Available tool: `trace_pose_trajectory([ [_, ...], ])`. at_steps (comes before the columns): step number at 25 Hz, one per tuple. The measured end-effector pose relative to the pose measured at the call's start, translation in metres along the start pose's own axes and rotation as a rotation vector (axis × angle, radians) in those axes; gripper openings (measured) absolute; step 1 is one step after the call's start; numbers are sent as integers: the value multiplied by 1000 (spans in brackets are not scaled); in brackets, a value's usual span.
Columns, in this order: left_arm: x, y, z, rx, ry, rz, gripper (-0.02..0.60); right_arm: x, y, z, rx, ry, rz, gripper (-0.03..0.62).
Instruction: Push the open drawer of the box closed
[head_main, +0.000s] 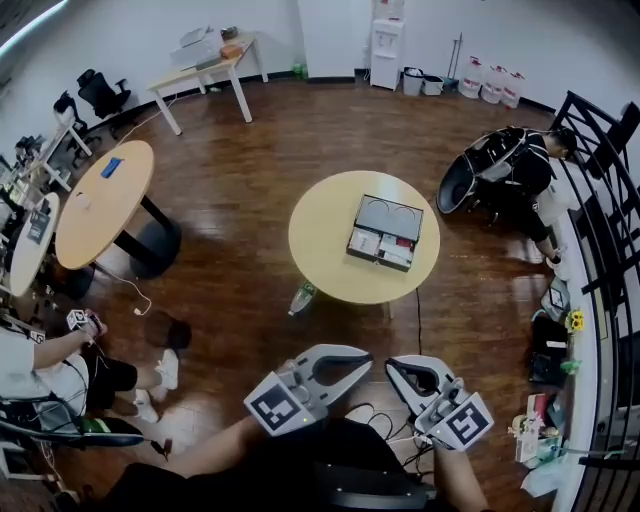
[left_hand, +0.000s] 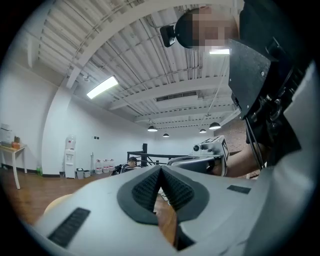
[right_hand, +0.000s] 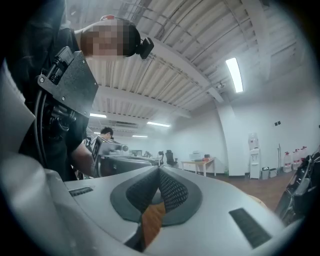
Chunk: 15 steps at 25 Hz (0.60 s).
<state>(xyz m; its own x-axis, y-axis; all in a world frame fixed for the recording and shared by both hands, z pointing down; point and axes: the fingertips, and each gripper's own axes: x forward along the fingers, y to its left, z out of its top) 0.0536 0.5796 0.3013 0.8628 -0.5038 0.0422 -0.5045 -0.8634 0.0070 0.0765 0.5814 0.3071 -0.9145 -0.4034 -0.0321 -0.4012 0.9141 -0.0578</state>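
Observation:
The box (head_main: 390, 218) lies on the round yellow table (head_main: 320, 235) in the head view. Its drawer (head_main: 379, 247) is pulled out toward me, with white and red contents showing. Both grippers are held low and near my body, well short of the table. My left gripper (head_main: 366, 352) has its jaws together with nothing between them, and its pads meet at the tip (left_hand: 161, 169) in the left gripper view. My right gripper (head_main: 390, 364) is likewise shut and empty (right_hand: 160, 170). Both point level into the room, and neither gripper view shows the box.
A green bottle (head_main: 302, 297) stands on the wooden floor by the table's near left edge. A cable (head_main: 418, 320) runs from under the table toward me. One person sits at the right (head_main: 520, 170), another at the lower left (head_main: 60, 365). Other tables (head_main: 105, 200) stand to the left.

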Motion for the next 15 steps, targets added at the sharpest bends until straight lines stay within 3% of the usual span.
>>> trace_pose_trajectory([
  [6, 17, -19, -3, -29, -1, 28, 32, -23, -5, 5, 3, -51, 11, -2],
  [15, 11, -10, 7, -10, -4, 35, 32, -15, -3, 0, 20, -14, 23, -2],
])
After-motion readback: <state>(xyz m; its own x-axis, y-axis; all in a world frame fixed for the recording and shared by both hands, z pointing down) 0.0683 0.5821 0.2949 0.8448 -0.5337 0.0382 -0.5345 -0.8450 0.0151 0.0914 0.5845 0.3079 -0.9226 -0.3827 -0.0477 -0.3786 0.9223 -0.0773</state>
